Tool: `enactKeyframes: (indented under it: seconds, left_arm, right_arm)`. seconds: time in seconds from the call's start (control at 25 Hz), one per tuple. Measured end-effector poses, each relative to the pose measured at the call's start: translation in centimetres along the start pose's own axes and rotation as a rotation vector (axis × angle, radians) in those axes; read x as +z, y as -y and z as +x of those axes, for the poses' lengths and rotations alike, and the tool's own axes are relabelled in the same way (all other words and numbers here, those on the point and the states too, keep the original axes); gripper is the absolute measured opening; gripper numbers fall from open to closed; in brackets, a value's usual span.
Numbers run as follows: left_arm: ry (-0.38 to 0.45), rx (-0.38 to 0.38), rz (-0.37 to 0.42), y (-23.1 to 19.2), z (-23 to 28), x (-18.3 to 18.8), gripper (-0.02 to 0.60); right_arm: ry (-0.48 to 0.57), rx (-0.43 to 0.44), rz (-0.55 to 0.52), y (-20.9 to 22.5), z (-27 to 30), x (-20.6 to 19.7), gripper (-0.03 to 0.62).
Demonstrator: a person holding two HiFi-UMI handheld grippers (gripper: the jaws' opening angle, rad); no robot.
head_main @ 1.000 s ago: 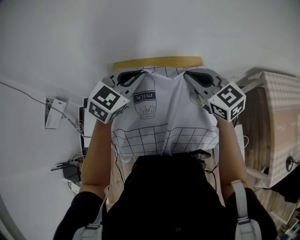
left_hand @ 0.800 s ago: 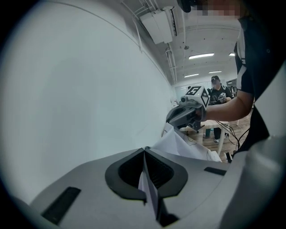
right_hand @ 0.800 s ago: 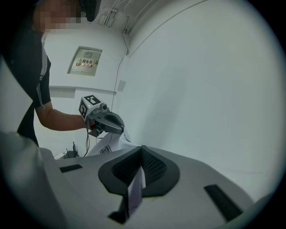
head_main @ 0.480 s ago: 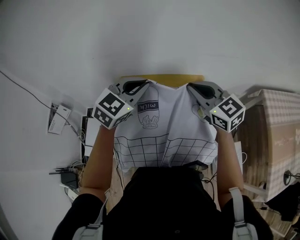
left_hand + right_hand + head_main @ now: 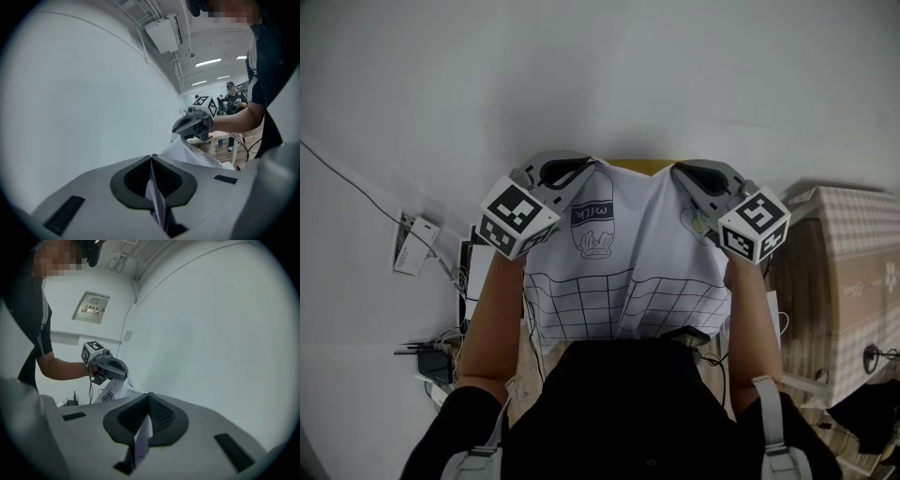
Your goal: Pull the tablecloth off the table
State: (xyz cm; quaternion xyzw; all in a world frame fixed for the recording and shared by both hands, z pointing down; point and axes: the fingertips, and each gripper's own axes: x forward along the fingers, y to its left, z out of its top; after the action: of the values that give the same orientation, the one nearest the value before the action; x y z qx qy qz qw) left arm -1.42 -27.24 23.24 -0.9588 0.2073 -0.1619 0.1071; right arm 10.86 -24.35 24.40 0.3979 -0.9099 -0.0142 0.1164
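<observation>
Both jaws pinched shut on tablecloth (image 5: 628, 253) top corners, thin fold in each: left gripper (image 5: 586, 169), right gripper (image 5: 680, 173). Cloth hangs spread between them before my chest. Yellow table (image 5: 642, 166) edge shows past cloth top.

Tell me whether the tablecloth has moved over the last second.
Yes. The tablecloth has come up: its top edge now hides most of the yellow table edge, which showed as a full strip above it before.
</observation>
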Motion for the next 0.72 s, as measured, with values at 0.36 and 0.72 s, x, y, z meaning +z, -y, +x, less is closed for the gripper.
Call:
enactKeyframes:
  seconds: [0.36,0.72]
  left_arm:
    - [0.055,0.018,0.015,-0.4,-1.2,3.1,0.015]
    - [0.121,0.012,0.017,-0.5,-3.5,6.2,0.015]
  right_arm:
    - [0.046,-0.031,-0.028,0.4,-1.3,2.6,0.020]
    - [0.080,-0.026,-0.060,-1.3,-1.6,6.1,0.018]
